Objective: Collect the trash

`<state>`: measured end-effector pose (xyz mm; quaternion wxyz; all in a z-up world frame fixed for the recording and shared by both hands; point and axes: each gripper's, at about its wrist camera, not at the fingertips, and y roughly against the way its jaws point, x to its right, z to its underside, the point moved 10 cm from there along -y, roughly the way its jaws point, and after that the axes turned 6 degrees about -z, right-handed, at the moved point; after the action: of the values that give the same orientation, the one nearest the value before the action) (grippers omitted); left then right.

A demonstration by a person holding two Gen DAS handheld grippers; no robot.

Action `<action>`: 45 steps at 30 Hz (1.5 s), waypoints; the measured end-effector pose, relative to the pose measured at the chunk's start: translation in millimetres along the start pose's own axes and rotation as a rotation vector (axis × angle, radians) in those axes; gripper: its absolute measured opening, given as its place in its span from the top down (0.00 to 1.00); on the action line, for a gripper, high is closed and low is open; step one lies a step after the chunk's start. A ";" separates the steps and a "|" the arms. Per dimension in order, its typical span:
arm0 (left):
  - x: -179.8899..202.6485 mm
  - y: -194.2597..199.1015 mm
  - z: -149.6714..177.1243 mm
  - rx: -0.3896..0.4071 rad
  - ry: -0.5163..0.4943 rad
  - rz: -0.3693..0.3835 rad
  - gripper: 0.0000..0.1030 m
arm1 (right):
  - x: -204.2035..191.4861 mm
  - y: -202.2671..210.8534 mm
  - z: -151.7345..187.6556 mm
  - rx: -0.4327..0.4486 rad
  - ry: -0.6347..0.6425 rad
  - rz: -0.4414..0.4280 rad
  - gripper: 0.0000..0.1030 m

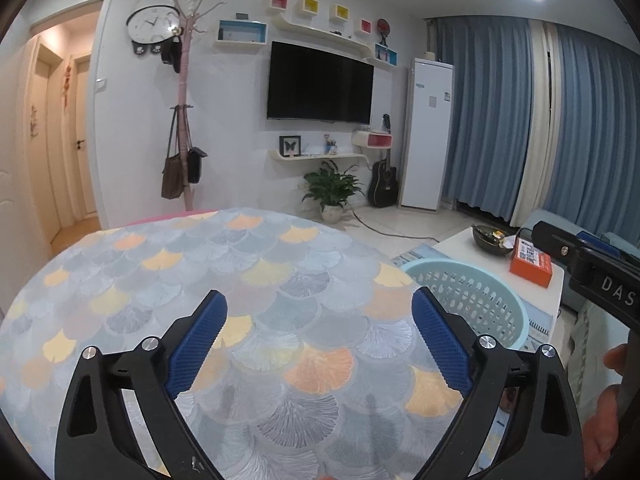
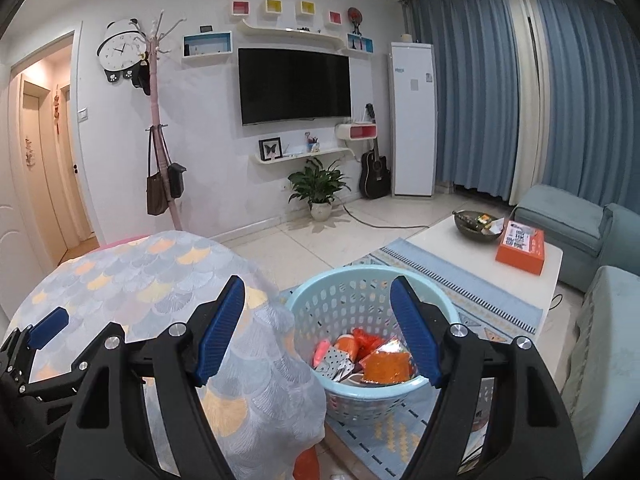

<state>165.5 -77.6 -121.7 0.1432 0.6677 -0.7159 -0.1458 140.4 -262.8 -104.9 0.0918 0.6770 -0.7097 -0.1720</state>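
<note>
**Both tongs apart, trash sitting in the basket**

Left tongs (image 1: 319,308): blue pads spread wide, nothing btwn them, held over the round bench (image 1: 208,280) w/ its fan-pattern cloth in grey, orange and yellow. No trash visible on the cloth in the left wrist view.

Right tongs (image 2: 317,296): also spread apart, empty, held above the light-blue basket (image 2: 304,304) (perforated plastic, standing on the striped rug (image 2: 460,280) just beside the bench's draped edge). Left tongs show at the far left of the right wrist view, over the cloth.

Trash (image 2: 362,354) lies in the basket bottom: orange and red wrappers, a dotted white piece, an orange foil-like pack. Items overlap; can't separate them all.

Past the basket: white coffee table (image 2: 460,252) carrying a dark bowl (image 2: 476,224) w/ small bits inside and an orange box (image 2: 520,246). Blue-grey sofa (image 2: 568,220) right of it.

Back wall: TV (image 2: 294,86), potted plant (image 2: 318,190) on the floor below, guitar (image 2: 374,172) leaning next to a tall white AC unit (image 2: 414,120), blue curtains (image 2: 480,92).
</note>
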 end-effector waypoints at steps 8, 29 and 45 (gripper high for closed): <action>0.1 3.4 -0.6 0.011 -0.007 -0.001 0.11 | -1.1 2.0 -1.9 0.004 -0.003 0.003 0.31; -3.0 3.2 1.8 -0.010 0.009 0.005 0.08 | -0.5 -5.8 5.6 -0.034 -0.002 0.006 0.30; 0.5 3.7 2.3 -0.008 -0.003 0.014 0.07 | -9.6 -5.4 2.8 -0.032 0.007 -0.005 0.29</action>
<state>161.1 -77.8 -122.3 0.1458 0.6618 -0.7201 -0.1487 145.0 -253.1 -108.6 0.1046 0.6780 -0.7047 -0.1809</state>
